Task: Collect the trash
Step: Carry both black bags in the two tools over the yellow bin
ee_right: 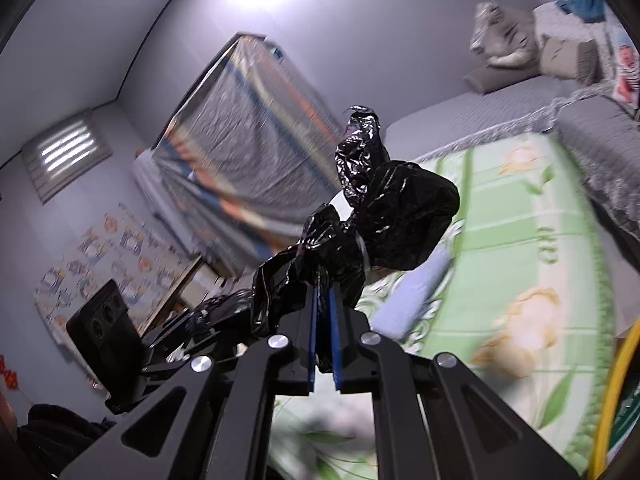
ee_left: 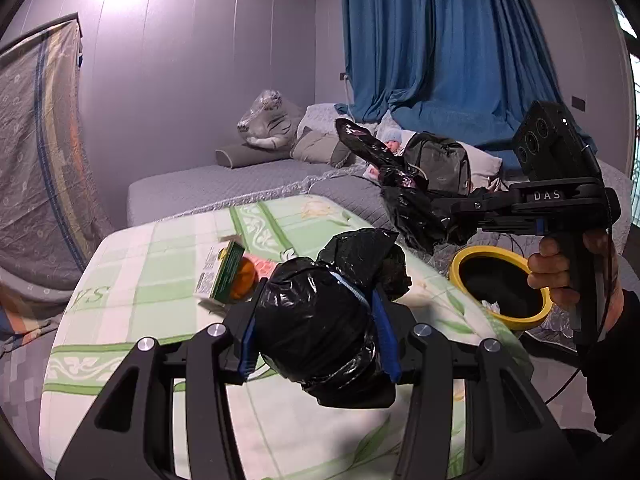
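My left gripper is shut on a crumpled bundle of black plastic bag, which fills the space between its blue pads above the green-checked cloth. Off to the right, a hand holds my right gripper, shut on more black bag film with a tail sticking up. In the right wrist view the right gripper pinches the bag, and the film trails down-left toward the left gripper. A green carton and an orange item lie on the cloth.
A yellow-rimmed bin with white paper inside stands right of the cloth, below the right gripper; its rim shows in the right wrist view. Behind are a grey bed, a backpack, a blue curtain and cloth-covered furniture.
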The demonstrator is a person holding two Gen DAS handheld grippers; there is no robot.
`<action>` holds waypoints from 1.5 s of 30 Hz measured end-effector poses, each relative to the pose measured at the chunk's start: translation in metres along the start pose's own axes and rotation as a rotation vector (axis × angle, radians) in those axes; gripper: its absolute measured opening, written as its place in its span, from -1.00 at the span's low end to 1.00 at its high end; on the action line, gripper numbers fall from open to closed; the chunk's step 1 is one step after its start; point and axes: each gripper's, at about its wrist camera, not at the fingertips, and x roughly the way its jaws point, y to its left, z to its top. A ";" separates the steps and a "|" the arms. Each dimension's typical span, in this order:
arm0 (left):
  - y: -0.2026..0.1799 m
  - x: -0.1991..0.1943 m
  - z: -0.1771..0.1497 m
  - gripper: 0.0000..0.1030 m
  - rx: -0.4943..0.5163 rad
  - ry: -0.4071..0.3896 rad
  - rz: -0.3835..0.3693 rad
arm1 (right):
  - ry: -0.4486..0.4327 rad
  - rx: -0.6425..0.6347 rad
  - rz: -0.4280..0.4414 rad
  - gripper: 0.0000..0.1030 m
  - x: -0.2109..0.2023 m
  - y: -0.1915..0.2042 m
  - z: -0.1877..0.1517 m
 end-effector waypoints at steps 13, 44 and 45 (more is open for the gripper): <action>-0.043 0.030 0.037 -0.11 0.046 -0.051 -0.070 | -0.204 0.059 -0.185 -0.89 -0.099 -0.054 0.003; -0.207 0.152 0.073 -0.11 0.181 -0.019 -0.310 | -0.345 0.309 -0.551 -0.89 -0.226 -0.181 -0.082; -0.209 0.155 0.073 -0.11 0.182 -0.014 -0.310 | -0.344 0.310 -0.566 -0.89 -0.226 -0.182 -0.083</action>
